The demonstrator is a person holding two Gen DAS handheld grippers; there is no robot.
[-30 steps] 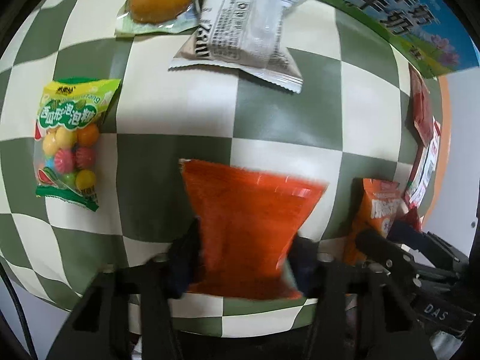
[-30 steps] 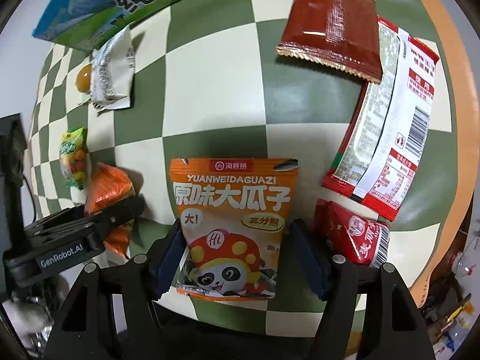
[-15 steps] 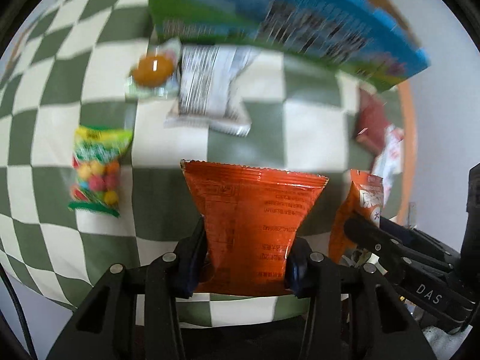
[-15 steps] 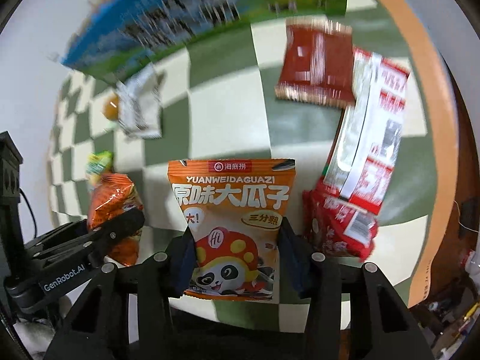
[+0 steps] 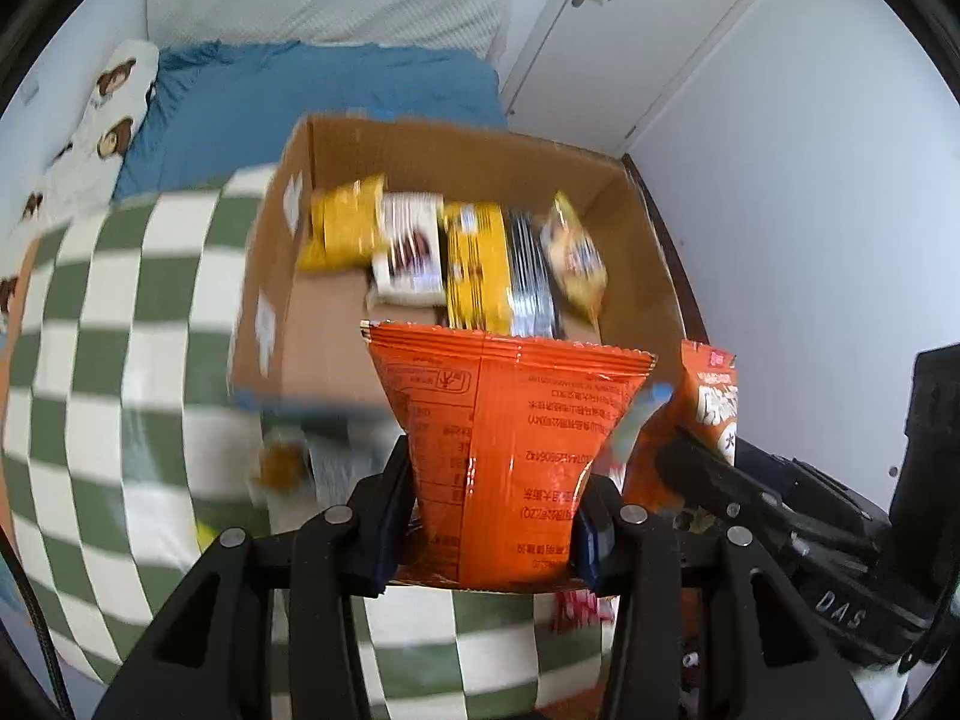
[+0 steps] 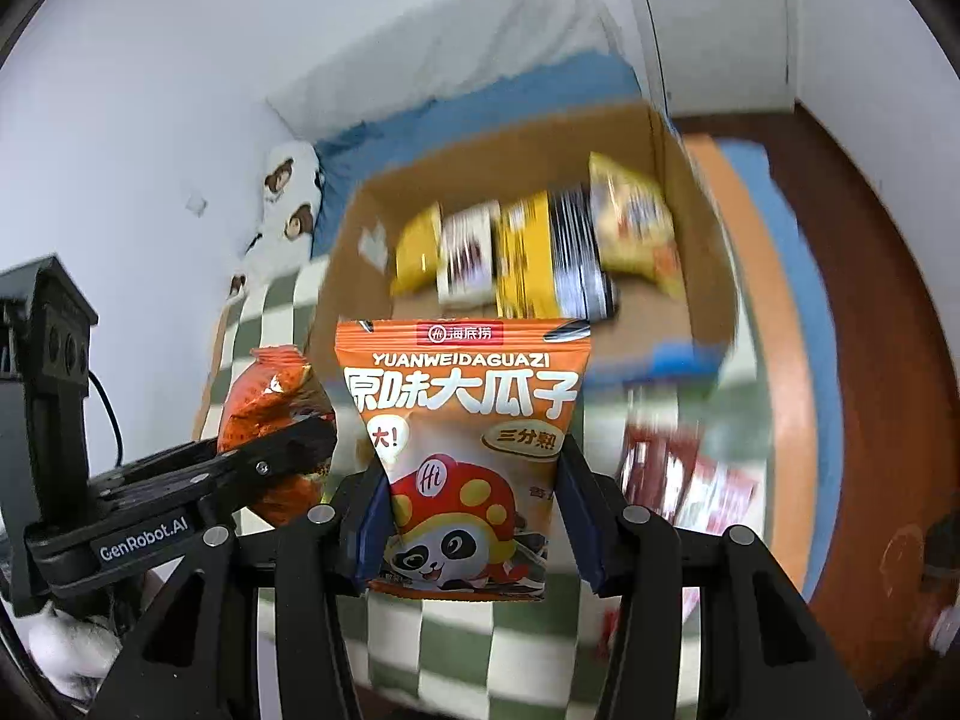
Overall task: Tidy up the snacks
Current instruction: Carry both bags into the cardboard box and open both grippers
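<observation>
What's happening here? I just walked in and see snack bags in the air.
A person is sorting snacks with two hand-held grippers. The left hand-held gripper is clamped on a plain orange packet, and the right hand-held gripper is clamped on an orange panda-print seed bag. Both bags are off the checkered cloth, facing an open cardboard box that already holds a row of packets.

You have raised both packets off the checkered cloth point(image 5: 120, 312). The left gripper point(image 5: 489, 531) carries the plain orange packet point(image 5: 504, 450); the right gripper point(image 6: 471, 525), jaws closed further, carries the panda packet point(image 6: 462, 450). The open cardboard box point(image 5: 636, 252) now fills both views.
</observation>
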